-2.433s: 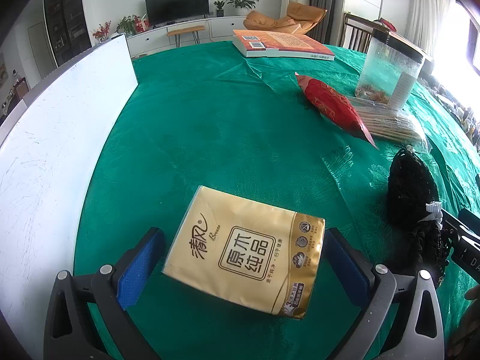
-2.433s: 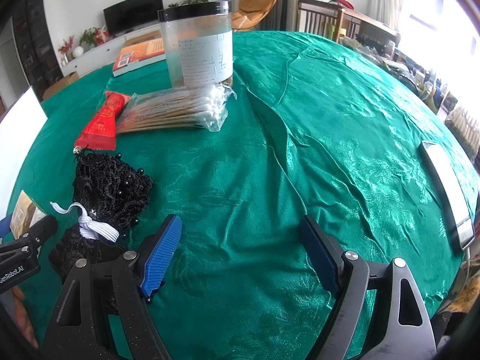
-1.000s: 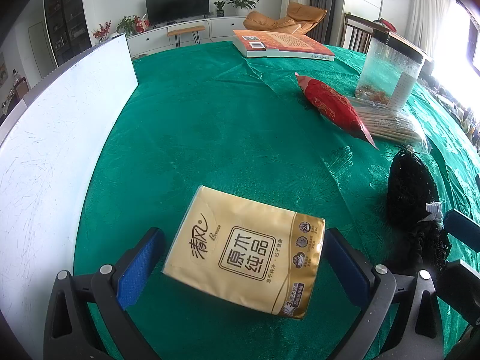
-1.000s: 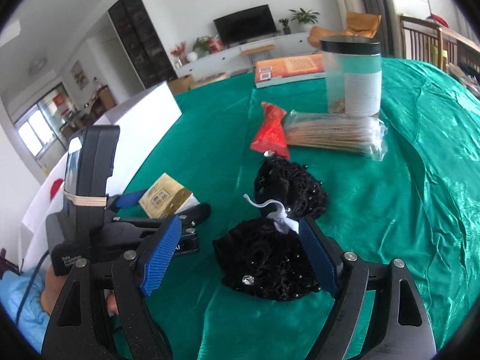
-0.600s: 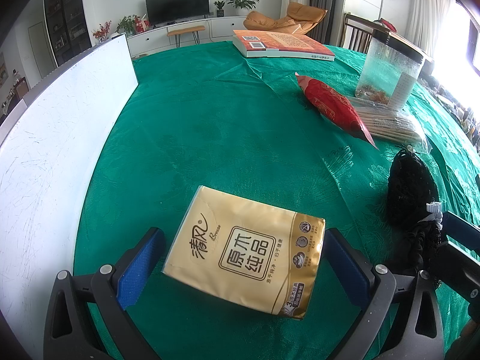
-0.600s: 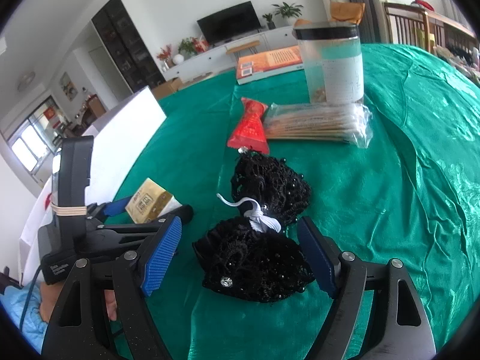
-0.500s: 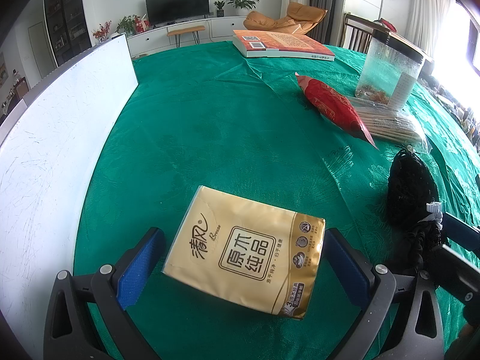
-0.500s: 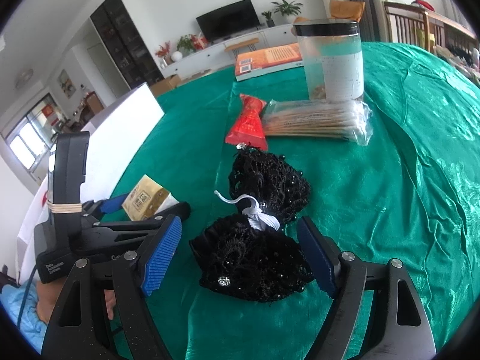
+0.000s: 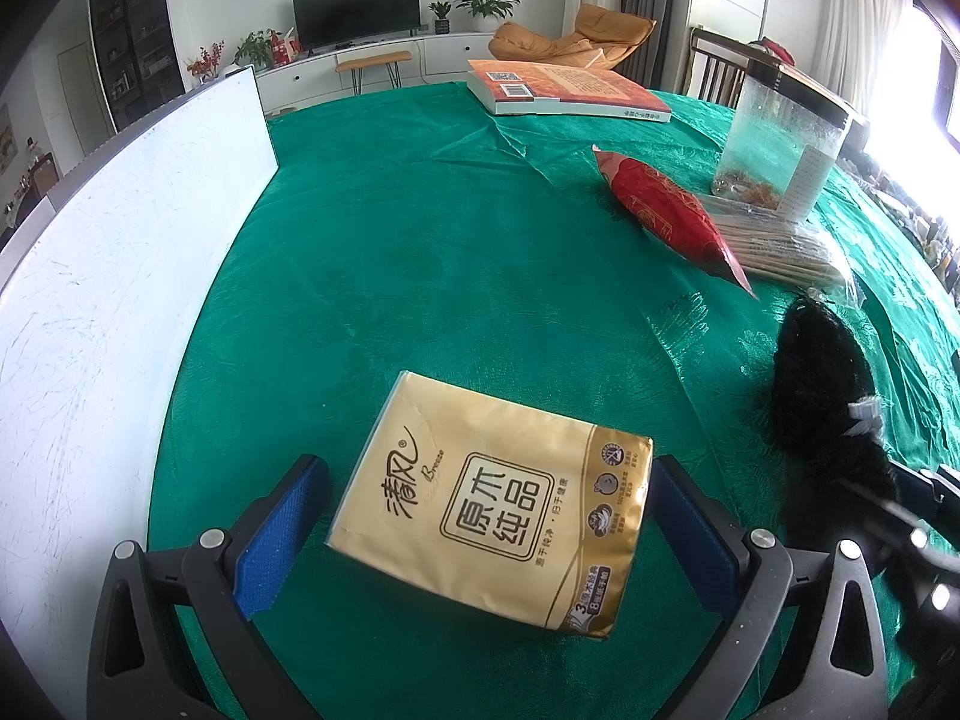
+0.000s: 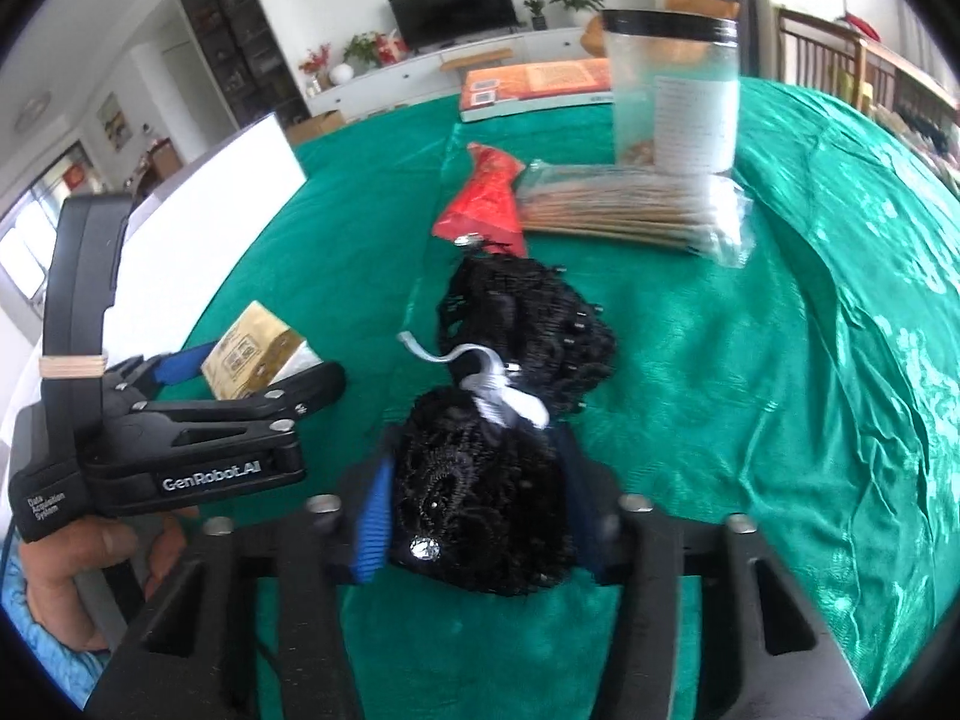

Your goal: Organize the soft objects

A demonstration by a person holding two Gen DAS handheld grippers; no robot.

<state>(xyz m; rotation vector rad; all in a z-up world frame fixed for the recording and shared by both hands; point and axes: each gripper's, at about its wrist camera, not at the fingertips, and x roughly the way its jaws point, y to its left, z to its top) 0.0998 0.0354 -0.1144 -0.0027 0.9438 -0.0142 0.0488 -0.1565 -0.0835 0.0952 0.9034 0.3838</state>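
A gold tissue pack [image 9: 498, 498] lies on the green tablecloth between the fingers of my open left gripper [image 9: 486, 528], which do not touch it. A black lace beaded bundle with a white band [image 10: 498, 396] lies to its right. My right gripper [image 10: 480, 510] is shut on the near lobe of this black bundle. The bundle also shows at the right edge of the left wrist view [image 9: 822, 384]. The tissue pack [image 10: 252, 351] and the left gripper [image 10: 198, 414] show in the right wrist view.
A red snack packet [image 9: 666, 216], a clear bag of wooden sticks [image 10: 630, 210], a plastic jar with a black lid [image 10: 672, 96] and an orange book [image 9: 564, 90] lie further back. A white board [image 9: 102, 276] stands along the left.
My right gripper swung left to the black bundle, moved in over it and closed on its near lobe. The left gripper and the tissue pack have not moved.
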